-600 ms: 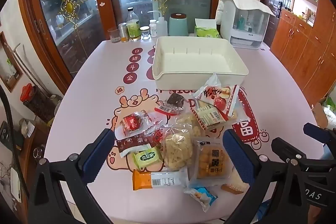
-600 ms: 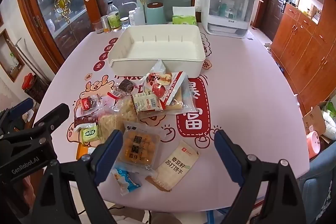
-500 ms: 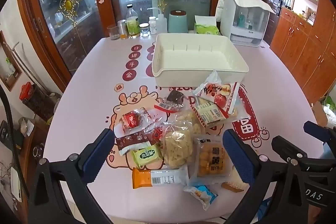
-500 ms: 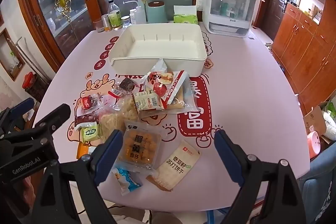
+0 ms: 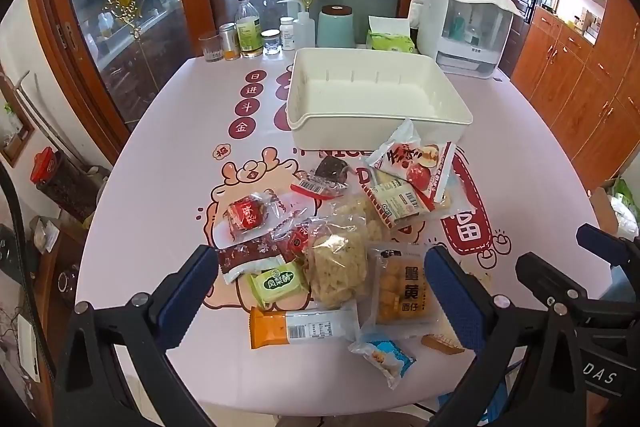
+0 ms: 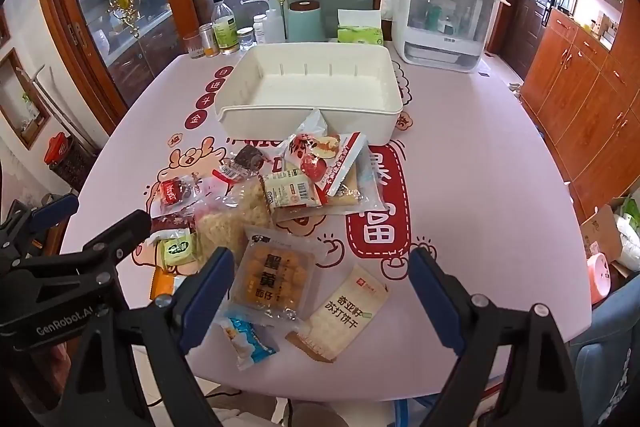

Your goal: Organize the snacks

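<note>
A pink dining table [image 5: 168, 163], printed with red cartoon characters, fills both views. Toward its far side sits a large white plastic bin [image 5: 376, 95], open-topped and with nothing inside. In front of the bin, toward the camera, a loose heap of wrapped snacks [image 5: 344, 247] lies overlapping on the tabletop, none yet in the bin. Among them are a clear tray of yellow pastries [image 6: 276, 275], a bag of pale crisps [image 5: 340, 267], a white cracker packet [image 6: 344, 315], an orange bar [image 5: 300, 327], a red-and-white packet [image 5: 416, 163] propped against the bin wall, and a small green pastry packet [image 5: 278, 283]. Compared with half a second ago, the snacks lie in the same places; both cameras have merely drifted a little closer. The left gripper [image 5: 320, 279] and right gripper [image 6: 320, 279] both hover above the near edge of the heap, jaws spread wide and holding nothing. Judging from this, sorting has not begun, and a first pick is likely being lined up.
</note>
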### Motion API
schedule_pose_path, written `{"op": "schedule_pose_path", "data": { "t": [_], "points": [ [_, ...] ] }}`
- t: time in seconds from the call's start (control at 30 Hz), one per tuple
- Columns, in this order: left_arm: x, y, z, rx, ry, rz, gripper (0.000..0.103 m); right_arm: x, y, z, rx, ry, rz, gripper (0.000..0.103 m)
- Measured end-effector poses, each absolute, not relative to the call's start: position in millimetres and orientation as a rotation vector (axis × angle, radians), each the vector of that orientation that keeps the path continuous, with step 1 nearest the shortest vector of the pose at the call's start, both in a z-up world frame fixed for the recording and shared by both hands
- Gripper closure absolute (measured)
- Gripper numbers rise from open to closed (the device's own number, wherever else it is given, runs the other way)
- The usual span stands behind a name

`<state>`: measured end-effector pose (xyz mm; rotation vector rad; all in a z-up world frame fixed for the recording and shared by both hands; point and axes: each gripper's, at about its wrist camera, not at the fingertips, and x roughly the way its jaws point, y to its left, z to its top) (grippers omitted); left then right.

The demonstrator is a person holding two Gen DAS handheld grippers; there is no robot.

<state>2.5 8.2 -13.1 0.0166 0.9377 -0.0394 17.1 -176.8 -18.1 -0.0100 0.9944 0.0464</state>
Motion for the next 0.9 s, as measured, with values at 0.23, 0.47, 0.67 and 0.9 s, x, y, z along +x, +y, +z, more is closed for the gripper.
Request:
{"op": "schedule_pose_path", "data": {
  "t": [0.23, 0.47, 0.67, 0.9],
  "points": [
    [0.0, 10.9, -12.8, 0.017, 0.938, -0.037, 0.001, 16.6, -176.0, -18.3, -0.009, 0.996, 0.047, 0.014],
    [-1.4, 12.5, -13.9, 0.012, 0.942, -0.038, 0.001, 13.5, -172.7, -20.7, -0.011, 0.999, 0.048, 0.014],
    [-2.3, 13.9, -15.0, 0.012, 0.945, -0.038, 0.001, 13.6, -172.1, -20.8, -0.009, 1.002, 0.048, 0.014],
    [-3.1, 14.6, -16.1, 0.012, 0.946, -0.038, 0.001, 13.6, -172.0, -22.5, -0.008, 1.007, 0.049, 0.014]
  ]
}}
